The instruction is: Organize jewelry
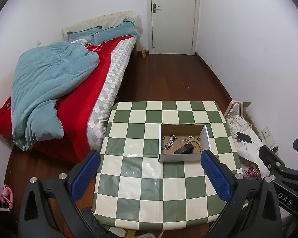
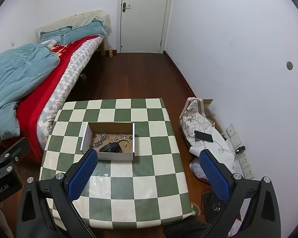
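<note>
Table cover (image 1: 141, 180): glossy checked plastic sheet, glare patches near box.
Box (image 1: 180, 157): matt cardboard, brown inside, white outer wall.
In box: bead string (image 1: 199, 144), matt wood-like; chain (image 1: 169, 141), shiny metal.
Left gripper (image 1: 151, 175) pads (image 1: 216, 175): blue textured rubber; frame matt black plastic.
Floor (image 1: 164, 79) beyond table: polished wood.

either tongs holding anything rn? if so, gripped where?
Nothing held. Left tongs and right tongs are both open and empty above the table; the jewelry sits in the cardboard box.
</note>
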Demonstrator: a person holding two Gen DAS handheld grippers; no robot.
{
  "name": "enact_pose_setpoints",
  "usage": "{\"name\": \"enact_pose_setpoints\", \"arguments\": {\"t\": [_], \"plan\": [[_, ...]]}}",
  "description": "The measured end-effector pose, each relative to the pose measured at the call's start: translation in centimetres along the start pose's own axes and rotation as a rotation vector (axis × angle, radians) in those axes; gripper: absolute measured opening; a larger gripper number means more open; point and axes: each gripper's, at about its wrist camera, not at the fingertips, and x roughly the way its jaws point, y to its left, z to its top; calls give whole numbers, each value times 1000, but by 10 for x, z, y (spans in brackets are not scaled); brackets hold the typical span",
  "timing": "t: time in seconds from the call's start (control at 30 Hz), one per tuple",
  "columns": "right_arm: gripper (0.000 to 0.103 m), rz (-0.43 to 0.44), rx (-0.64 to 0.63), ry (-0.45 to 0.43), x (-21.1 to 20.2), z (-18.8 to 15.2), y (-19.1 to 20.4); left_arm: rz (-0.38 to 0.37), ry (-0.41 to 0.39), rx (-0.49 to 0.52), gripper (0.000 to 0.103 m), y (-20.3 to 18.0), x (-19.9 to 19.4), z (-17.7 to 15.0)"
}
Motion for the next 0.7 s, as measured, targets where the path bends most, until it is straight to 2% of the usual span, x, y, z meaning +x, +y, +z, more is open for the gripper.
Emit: {"name": "enact_pose_setpoints", "arguments": {"t": [0.7], "plan": [[103, 9, -12, 14, 2, 2, 2, 18, -10, -22, 103, 5, 1, 4]]}}
